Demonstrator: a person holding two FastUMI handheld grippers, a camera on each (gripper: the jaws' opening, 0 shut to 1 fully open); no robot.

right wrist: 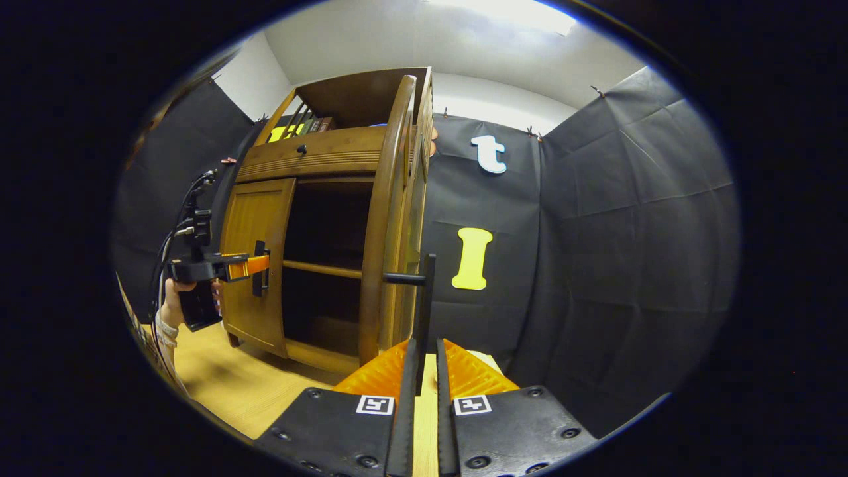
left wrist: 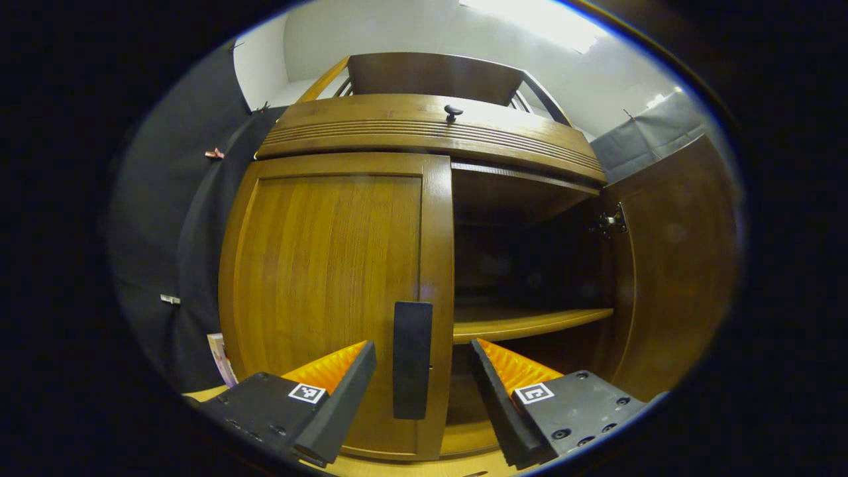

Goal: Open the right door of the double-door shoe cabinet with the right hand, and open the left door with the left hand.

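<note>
In the left gripper view, the left hand-held gripper (left wrist: 416, 387) stands wide open at the bottom centre, its fingers either side of the left door handle (left wrist: 412, 360) without touching it. The left door (left wrist: 331, 291) behind is closed. In the right gripper view, the right hand-held gripper (right wrist: 424, 391) is clamped on the right door handle (right wrist: 424, 311); the right door (right wrist: 391, 218), centre frame, is swung open edge-on. Beyond, the shoe cabinet (right wrist: 318, 156) shows a dark interior.

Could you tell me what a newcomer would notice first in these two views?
The wooden shoe cabinet stands half open: its right door is swung wide, the right gripper shut on that door's dark handle. In the left gripper view, the open left gripper brackets the closed left door's handle.
</note>
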